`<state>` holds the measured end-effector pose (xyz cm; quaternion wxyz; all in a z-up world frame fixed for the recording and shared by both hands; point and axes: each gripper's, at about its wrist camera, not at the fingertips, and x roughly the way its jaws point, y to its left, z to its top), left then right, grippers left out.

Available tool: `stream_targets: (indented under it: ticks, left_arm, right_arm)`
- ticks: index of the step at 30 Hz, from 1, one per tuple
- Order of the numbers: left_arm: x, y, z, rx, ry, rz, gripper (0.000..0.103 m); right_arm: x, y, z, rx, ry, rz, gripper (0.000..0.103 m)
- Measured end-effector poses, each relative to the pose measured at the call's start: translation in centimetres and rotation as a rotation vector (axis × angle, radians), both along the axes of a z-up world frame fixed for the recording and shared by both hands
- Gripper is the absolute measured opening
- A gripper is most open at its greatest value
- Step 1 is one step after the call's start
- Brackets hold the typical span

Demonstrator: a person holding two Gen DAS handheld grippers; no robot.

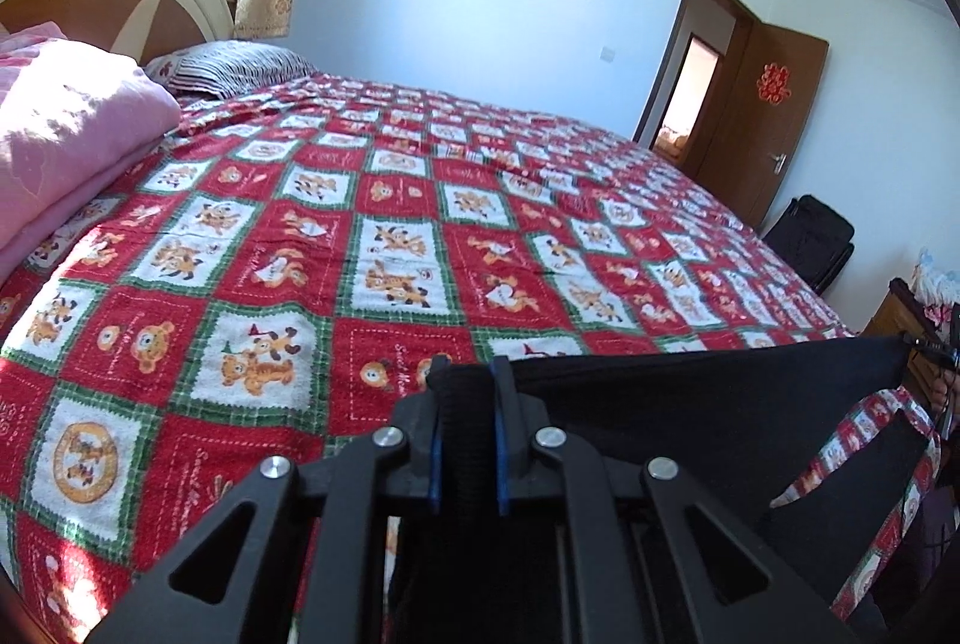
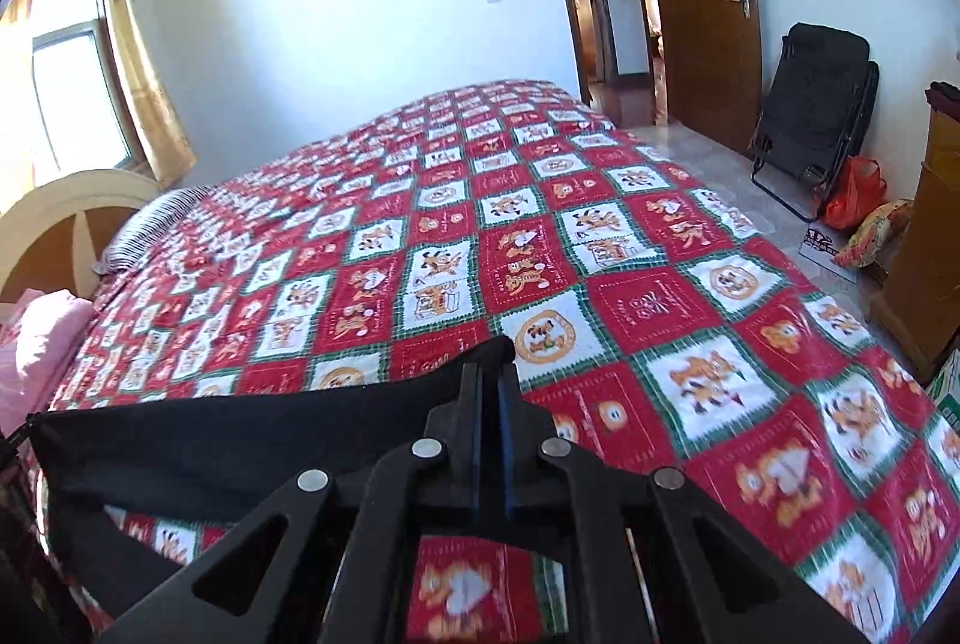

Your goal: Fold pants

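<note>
a bed (image 1: pixel 420 200) under a red cartoon-check cover fills the room; above its near edge black pants (image 1: pixel 690 404) hang stretched between two claws. the left claw (image 1: pixel 467 374) is clamped on one corner, the right claw (image 2: pixel 492 374) on the other. the cloth looks soft, light and limp, best gripped at hemmed edges.

A red patchwork bedspread (image 1: pixel 396 236) is spread ahead of the jaws; a pink quilt (image 1: pixel 66 134) is piled to their left, a brown door (image 2: pixel 702 2) is seen beyond.
</note>
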<state>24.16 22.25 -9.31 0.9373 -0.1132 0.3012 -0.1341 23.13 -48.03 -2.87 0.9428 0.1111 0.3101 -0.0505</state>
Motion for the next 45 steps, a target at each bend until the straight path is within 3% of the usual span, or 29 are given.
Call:
stream_targets:
  ticks: [8,18,22,23,25,26,27,29,32,37,42,45]
  left_arm:
    - [-5.6,1.3,-0.5,-0.053,-0.062,-0.014,0.013]
    - [-11.4,1.3,-4.8,-0.018,-0.03,-0.038,0.015]
    - [-12.4,1.0,-6.0,0.035,-0.015,-0.037,0.027]
    - [-12.7,1.1,-6.1,0.044,-0.021,-0.037,0.028]
    - [-13.3,1.3,-6.4,0.081,-0.024,-0.02,0.046]
    - [-13.7,1.5,-6.5,0.092,-0.026,-0.012,0.052]
    - [-14.2,1.9,-6.5,0.093,-0.027,-0.005,0.058]
    - [-15.1,2.8,-6.5,0.099,-0.024,0.004,0.06]
    - [-16.4,4.3,-6.5,0.126,-0.023,0.049,0.072]
    - [-18.4,6.5,-6.3,0.097,-0.008,0.147,0.071]
    - [-19.8,4.5,-5.5,0.07,-0.035,0.1,0.071]
    - [-20.1,2.1,-5.4,0.109,-0.052,0.051,0.071]
  right_arm:
    - [-8.3,-0.3,-0.7,0.043,-0.041,0.012,0.004]
    - [-14.5,-1.1,-5.3,0.035,0.061,0.012,0.004]
    - [-15.8,-1.0,-6.3,0.04,0.097,0.038,0.007]
    - [-16.1,-0.9,-6.3,0.034,0.104,0.033,0.011]
    - [-16.8,-1.0,-5.8,0.037,0.107,0.018,0.021]
    - [-17.2,-0.9,-5.4,0.022,0.101,0.003,0.032]
    - [-17.6,-0.7,-5.0,0.011,0.093,-0.006,0.036]
    - [-18.3,-0.2,-3.6,-0.009,0.064,-0.025,0.041]
    - [-19.1,2.6,-1.2,-0.086,0.006,-0.018,0.041]
    - [-17.8,12.8,0.6,-0.199,-0.035,0.234,0.041]
    - [-14.8,25.6,-2.7,-0.329,0.04,0.535,0.042]
    - [-13.8,31.7,-5.6,-0.357,0.085,0.671,0.042]
